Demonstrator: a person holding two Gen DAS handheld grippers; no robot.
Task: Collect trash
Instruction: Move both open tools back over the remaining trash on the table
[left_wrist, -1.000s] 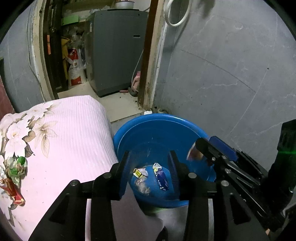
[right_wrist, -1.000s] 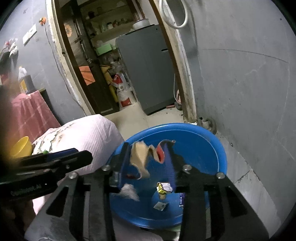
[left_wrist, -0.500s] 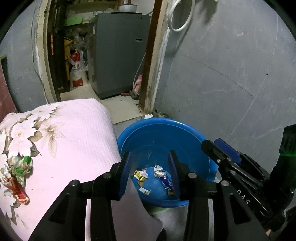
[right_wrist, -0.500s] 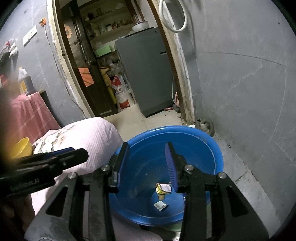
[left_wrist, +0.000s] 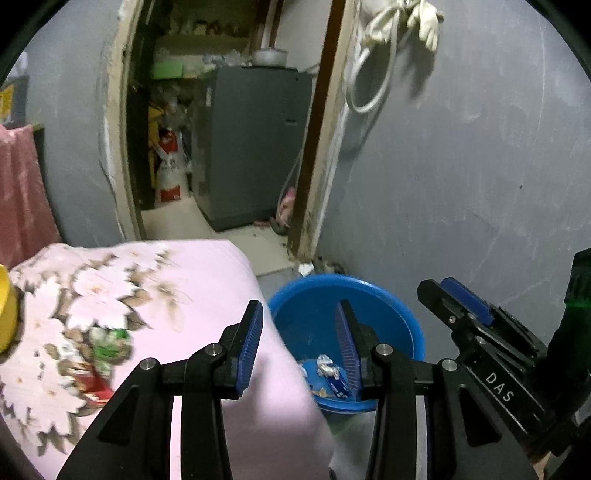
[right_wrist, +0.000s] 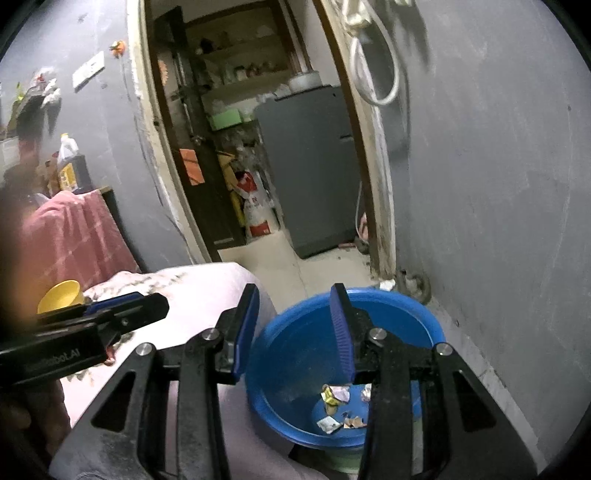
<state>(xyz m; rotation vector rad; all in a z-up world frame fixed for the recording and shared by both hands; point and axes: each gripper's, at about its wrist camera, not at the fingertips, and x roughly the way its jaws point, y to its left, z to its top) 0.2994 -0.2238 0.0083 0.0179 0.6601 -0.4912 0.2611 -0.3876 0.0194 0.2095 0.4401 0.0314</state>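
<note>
A blue basin (left_wrist: 332, 282) stands on the floor beside the bed, with several crumpled wrappers (left_wrist: 330, 366) lying in its bottom. My left gripper (left_wrist: 298, 314) hovers above the bed's edge and the basin's near rim, open with nothing between its fingers. In the right wrist view the basin (right_wrist: 406, 300) and its wrappers (right_wrist: 334, 395) lie below my right gripper (right_wrist: 294, 295), also open and empty. On the pink flowered bedding (left_wrist: 177, 280) lie a green wrapper (left_wrist: 110, 338) and a red wrapper (left_wrist: 96, 384), blurred. Each gripper shows in the other's view, the right one (left_wrist: 443, 291) and the left one (right_wrist: 147, 302).
A grey wall (left_wrist: 461, 166) rises right behind the basin. A doorway (right_wrist: 258, 166) opens onto a grey appliance (right_wrist: 310, 166) and sacks. A yellow cup (right_wrist: 61, 295) sits at the bed's far left, with a red cloth (right_wrist: 74, 236) behind it.
The tan and red wrapper held in my right gripper a second ago is gone from it; more scraps lie in the basin. Both grippers have risen and drawn back from the basin.
</note>
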